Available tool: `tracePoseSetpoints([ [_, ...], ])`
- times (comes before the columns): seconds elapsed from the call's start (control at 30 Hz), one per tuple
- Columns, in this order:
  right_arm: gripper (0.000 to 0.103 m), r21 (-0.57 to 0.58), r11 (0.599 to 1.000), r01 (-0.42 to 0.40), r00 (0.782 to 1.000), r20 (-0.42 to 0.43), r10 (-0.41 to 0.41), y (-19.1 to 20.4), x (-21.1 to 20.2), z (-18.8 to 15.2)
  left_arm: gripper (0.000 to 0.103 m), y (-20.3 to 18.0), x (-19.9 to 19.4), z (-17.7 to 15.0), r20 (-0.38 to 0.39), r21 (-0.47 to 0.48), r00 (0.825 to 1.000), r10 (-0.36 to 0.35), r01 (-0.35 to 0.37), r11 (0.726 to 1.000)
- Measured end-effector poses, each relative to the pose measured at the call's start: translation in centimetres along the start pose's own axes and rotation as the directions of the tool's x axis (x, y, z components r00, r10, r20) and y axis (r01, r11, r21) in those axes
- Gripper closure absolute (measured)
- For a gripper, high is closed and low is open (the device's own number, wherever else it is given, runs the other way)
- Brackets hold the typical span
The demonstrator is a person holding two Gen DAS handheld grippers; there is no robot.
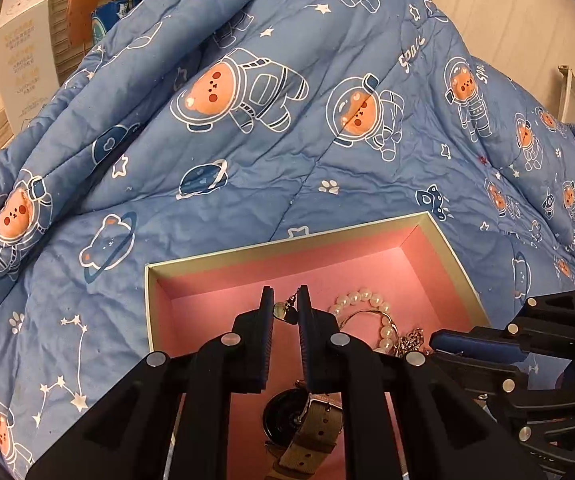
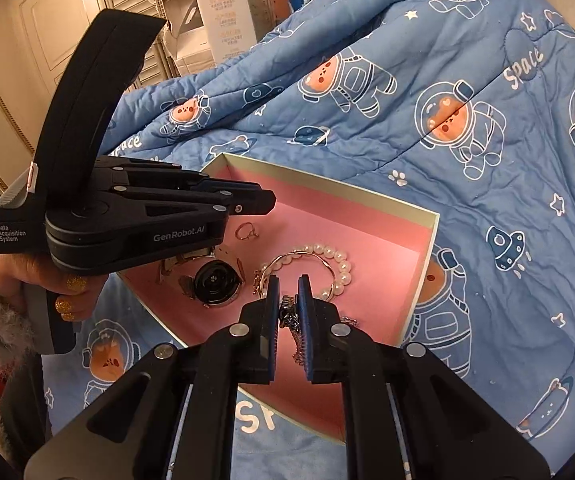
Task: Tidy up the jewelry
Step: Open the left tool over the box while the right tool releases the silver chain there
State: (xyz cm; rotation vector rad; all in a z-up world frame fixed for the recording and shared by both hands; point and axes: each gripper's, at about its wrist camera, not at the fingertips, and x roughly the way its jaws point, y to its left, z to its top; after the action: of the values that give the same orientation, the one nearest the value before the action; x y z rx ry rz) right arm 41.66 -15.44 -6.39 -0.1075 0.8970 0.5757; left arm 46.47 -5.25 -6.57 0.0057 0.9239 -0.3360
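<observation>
1. Left gripper (image 2: 261, 200) reaches over the left edge of the box (image 2: 431, 220), jaws narrow, pinching a small earring (image 1: 285, 311).
2. Ring (image 2: 244, 232) lies near the box's left edge; watch (image 2: 217, 282) sits just below it.
3. Pearl bracelet (image 2: 337, 266) and gold bangle (image 2: 287, 258) lie mid-box, overlapping.
4. Right gripper (image 2: 288, 294) hangs over the box's near edge, jaws narrow, clamping a chain (image 2: 287, 312).
5. Box sits on the blue quilt (image 2: 467, 168).

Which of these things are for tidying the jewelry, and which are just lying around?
For the job: pink box, pearl bracelet, watch, ring, chain in the shut right tool, left tool.

Just there: space-bear blanket, white carton.
</observation>
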Motion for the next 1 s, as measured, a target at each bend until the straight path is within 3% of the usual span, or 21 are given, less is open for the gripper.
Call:
tracePoseSetpoints([
  [0.3, 0.093, -0.024, 1.000, 0.000, 1.000, -0.025, -0.001, 0.2, 1.7, -0.3, 0.090, -0.5, 0.6, -0.2, -0.011, 0.031, 1.000, 0.001, 0.000, 1.000],
  [0.5, 0.091, -0.035, 0.999, 0.013, 0.999, -0.029, -0.014, 0.1, 2.3, -0.5, 0.061, -0.4, 0.3, -0.3, 0.010, 0.024, 1.000, 0.002, -0.002, 1.000],
  [0.53, 0.089, -0.037, 0.999, 0.010, 1.000, -0.026, -0.011, 0.1, 2.3, -0.6, 0.057, -0.3, 0.1, -0.3, 0.018, 0.023, 1.000, 0.000, -0.001, 1.000],
  [0.57, 0.077, -0.038, 0.999, 0.008, 1.000, -0.021, -0.009, 0.2, 2.2, -0.6, 0.054, -0.3, -0.1, -0.4, 0.024, 0.023, 1.000, -0.002, 0.002, 1.000],
  [0.6, 0.055, -0.039, 0.999, 0.007, 1.000, -0.012, -0.007, 0.2, 2.1, -0.7, 0.054, -0.3, -0.3, -0.4, 0.028, 0.024, 1.000, -0.002, 0.002, 1.000],
  [0.67, 0.039, -0.035, 0.999, 0.013, 1.000, 0.029, -0.012, 0.3, 1.5, -0.8, 0.050, -0.3, -0.6, -0.4, 0.037, 0.028, 0.999, 0.000, -0.001, 1.000],
  [1.0, 0.035, -0.056, 0.998, 0.043, 0.996, 0.083, -0.039, 0.8, -0.3, -1.6, 0.036, -0.3, -2.9, -1.3, 0.098, 0.018, 0.995, 0.007, -0.009, 1.000],
])
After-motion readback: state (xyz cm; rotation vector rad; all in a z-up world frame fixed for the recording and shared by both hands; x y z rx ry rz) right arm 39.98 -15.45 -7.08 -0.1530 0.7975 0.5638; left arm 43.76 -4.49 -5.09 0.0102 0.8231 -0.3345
